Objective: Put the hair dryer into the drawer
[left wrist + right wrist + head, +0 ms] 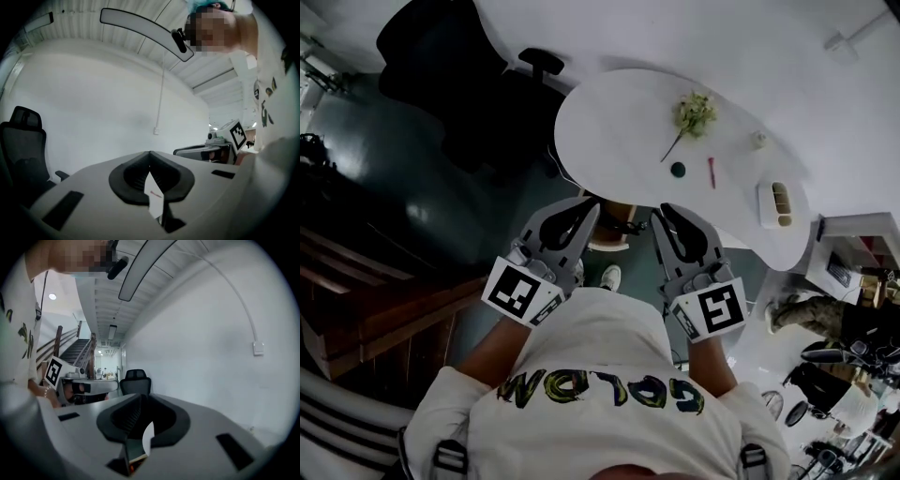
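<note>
No hair dryer and no drawer shows in any view. I hold both grippers raised side by side in front of my chest, pointing roughly level toward a white wall. In the head view my left gripper (586, 204) and my right gripper (666, 210) are each shut, with nothing between the fingers. Seen from the left gripper view, the left gripper (150, 154) has its dark pads meeting at a point, and the right gripper's marker cube (237, 133) shows beside it. The right gripper (139, 398) is likewise shut and empty in its own view.
A rounded white table (619, 112) lies below and ahead, bearing a plant sprig (694, 112), a small dark ball (678, 170), a red pen (712, 172) and a white holder (778, 204). A black office chair (450, 56) stands to the left, wooden stairs (356, 291) nearer left.
</note>
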`<action>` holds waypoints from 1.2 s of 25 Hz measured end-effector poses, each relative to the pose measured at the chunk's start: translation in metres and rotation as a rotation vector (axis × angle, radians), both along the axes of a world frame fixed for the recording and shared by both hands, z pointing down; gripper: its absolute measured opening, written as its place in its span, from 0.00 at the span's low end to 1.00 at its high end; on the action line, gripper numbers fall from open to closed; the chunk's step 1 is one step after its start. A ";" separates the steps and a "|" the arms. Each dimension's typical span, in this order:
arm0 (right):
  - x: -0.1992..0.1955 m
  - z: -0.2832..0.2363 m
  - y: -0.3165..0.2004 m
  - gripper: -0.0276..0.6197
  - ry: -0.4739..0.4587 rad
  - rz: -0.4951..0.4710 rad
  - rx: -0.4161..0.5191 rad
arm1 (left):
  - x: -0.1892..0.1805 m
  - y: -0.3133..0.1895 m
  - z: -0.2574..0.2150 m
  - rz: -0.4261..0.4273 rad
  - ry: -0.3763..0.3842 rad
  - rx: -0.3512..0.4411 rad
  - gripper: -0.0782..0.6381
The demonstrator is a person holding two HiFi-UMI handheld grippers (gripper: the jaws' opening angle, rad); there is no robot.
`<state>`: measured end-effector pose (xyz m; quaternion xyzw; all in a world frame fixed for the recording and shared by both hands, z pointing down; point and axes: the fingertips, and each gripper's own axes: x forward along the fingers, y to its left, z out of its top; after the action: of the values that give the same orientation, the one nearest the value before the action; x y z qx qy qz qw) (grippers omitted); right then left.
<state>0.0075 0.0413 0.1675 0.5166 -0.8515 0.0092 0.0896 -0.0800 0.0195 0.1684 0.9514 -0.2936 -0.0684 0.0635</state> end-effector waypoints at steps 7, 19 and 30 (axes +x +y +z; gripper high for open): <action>-0.008 -0.023 0.004 0.14 0.004 -0.007 0.038 | -0.006 0.005 -0.029 -0.013 0.005 0.060 0.12; -0.016 -0.030 -0.009 0.13 0.008 -0.019 0.063 | -0.003 -0.004 -0.038 -0.003 0.004 0.092 0.12; -0.022 -0.039 -0.014 0.13 0.017 -0.030 0.080 | -0.003 -0.008 -0.043 -0.001 0.011 0.087 0.12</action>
<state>-0.0145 0.0269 0.1281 0.5069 -0.8581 -0.0308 0.0763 -0.0830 0.0115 0.1251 0.9527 -0.2905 -0.0861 0.0237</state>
